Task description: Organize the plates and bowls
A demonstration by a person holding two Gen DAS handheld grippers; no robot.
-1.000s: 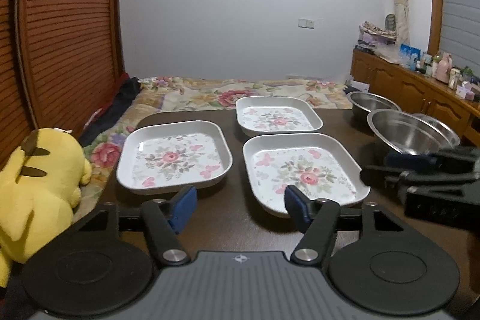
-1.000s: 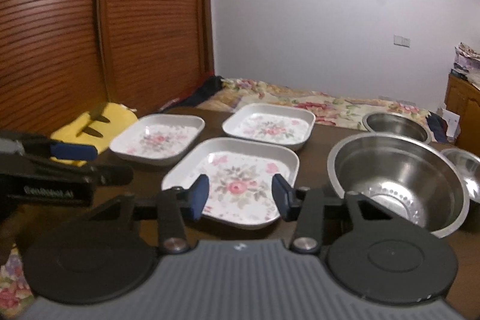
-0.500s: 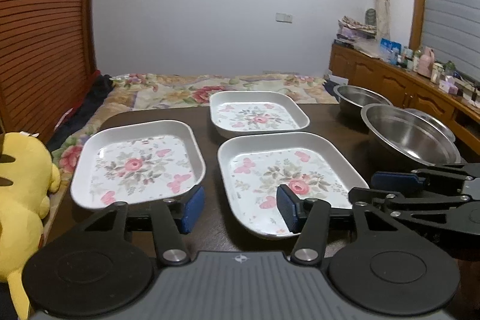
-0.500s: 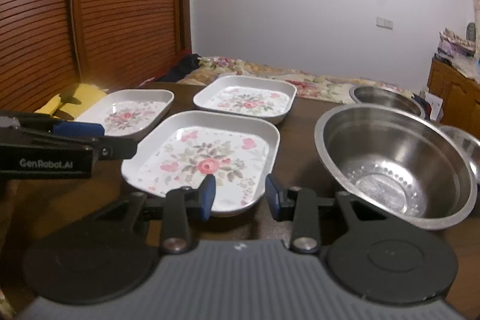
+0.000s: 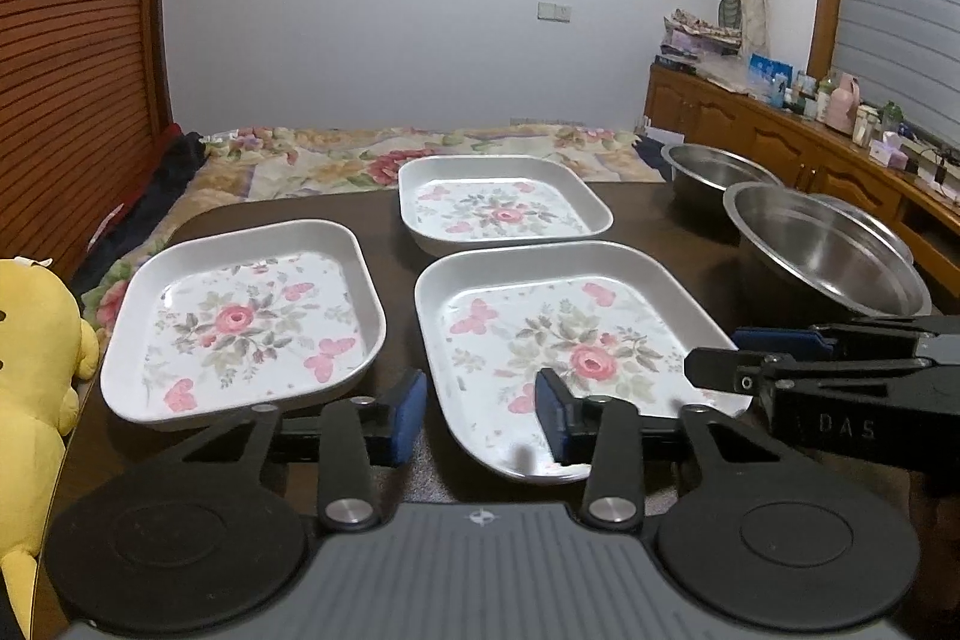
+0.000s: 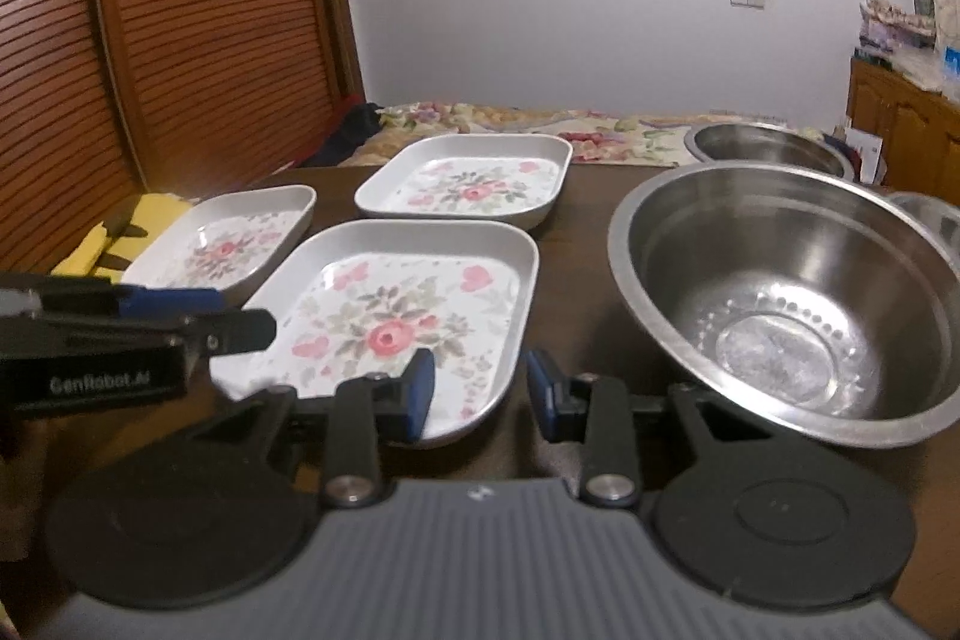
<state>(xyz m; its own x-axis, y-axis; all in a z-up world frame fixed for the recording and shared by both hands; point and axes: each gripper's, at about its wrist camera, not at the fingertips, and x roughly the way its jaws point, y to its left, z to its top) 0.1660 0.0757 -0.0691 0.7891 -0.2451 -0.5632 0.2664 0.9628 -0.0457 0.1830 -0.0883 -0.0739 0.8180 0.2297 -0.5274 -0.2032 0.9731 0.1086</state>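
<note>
Three white floral square plates lie on the dark table: a near plate (image 5: 576, 340) (image 6: 408, 316), a left plate (image 5: 246, 322) (image 6: 234, 238) and a far plate (image 5: 501, 205) (image 6: 474, 181). Three steel bowls stand at the right: a big one (image 6: 786, 292) (image 5: 822, 250), one behind it (image 6: 768, 145) (image 5: 714, 169), and a third partly hidden at the right edge (image 6: 930, 214). My left gripper (image 5: 480, 415) is open, low over the near plate's front left rim. My right gripper (image 6: 477, 394) is open, over that plate's front right corner. Both are empty.
A yellow plush toy (image 5: 33, 370) leans at the table's left edge. A bed with a floral quilt (image 5: 384, 154) lies beyond the table. A slatted wooden wall (image 6: 180, 28) is on the left, a cluttered sideboard (image 5: 798, 118) on the right.
Both grippers have moved forward and down toward the near plate, which now looms larger. The plates and bowls have not moved.
</note>
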